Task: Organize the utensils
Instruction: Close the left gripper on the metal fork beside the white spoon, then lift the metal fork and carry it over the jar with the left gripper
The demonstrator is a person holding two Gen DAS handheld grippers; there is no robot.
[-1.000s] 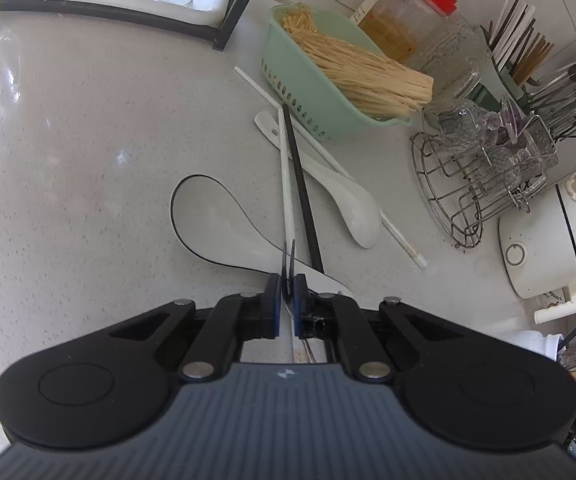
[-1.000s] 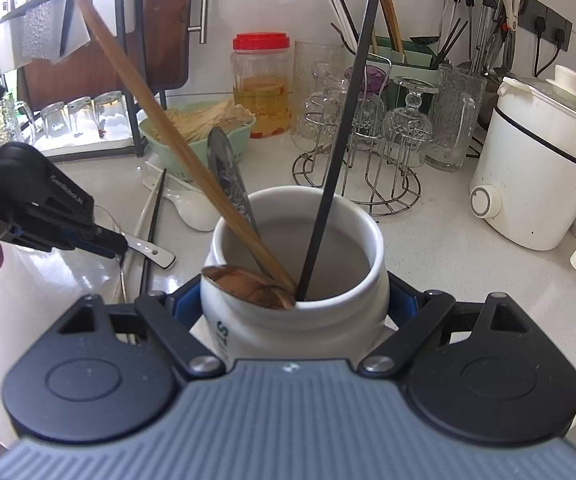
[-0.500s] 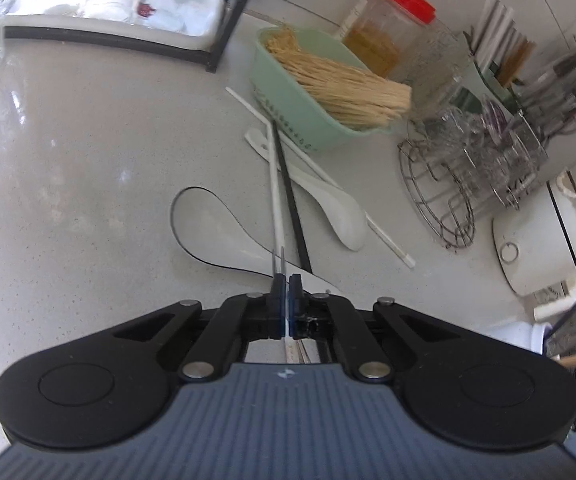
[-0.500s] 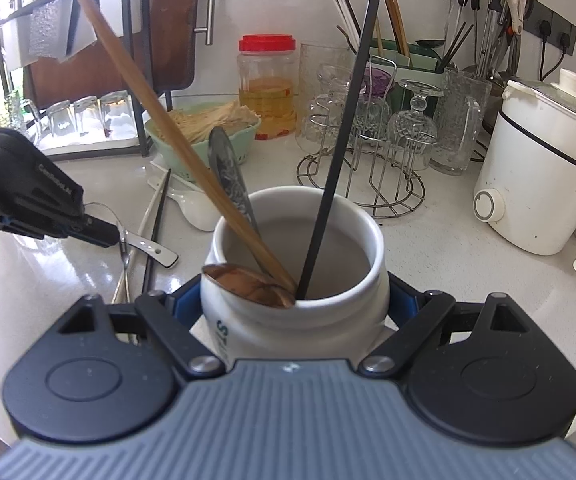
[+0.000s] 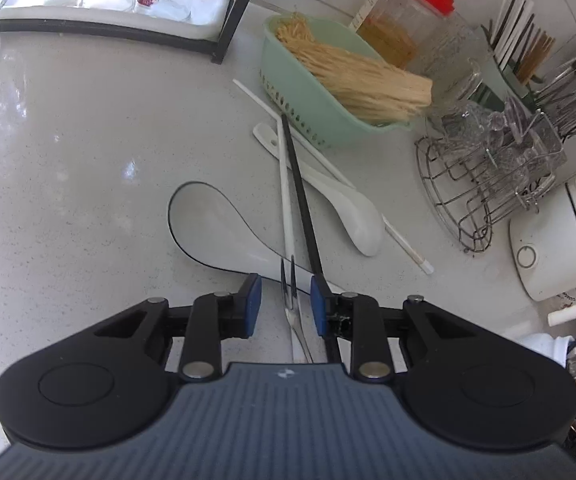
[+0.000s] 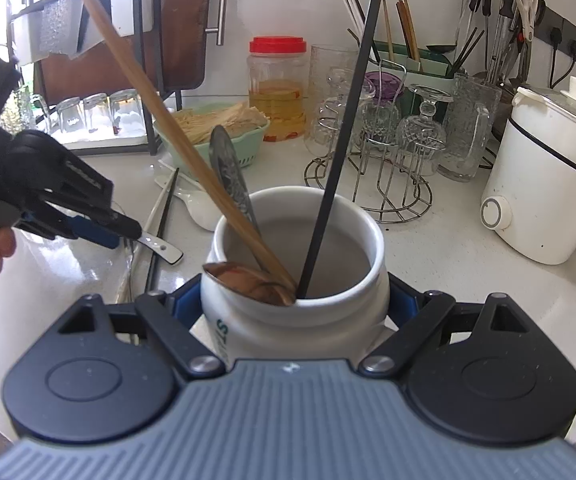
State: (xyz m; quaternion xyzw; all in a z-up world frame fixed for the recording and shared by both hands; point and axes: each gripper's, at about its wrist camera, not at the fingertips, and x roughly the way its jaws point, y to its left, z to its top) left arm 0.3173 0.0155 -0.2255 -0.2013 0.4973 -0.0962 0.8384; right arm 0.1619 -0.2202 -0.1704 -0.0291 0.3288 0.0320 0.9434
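we saw the left gripper (image 5: 284, 300) with its jaws just parted, a small metal fork (image 5: 292, 304) lying loose between them on the table (image 5: 68, 152), touching neither pad, beside a black chopstick (image 5: 301, 200) and a white chopstick (image 5: 286, 184). the right gripper (image 6: 293, 300) had its jaws clamped on the white jar (image 6: 299, 312), which held a wooden chopstick (image 6: 160, 120) and a spoon (image 6: 248, 282).
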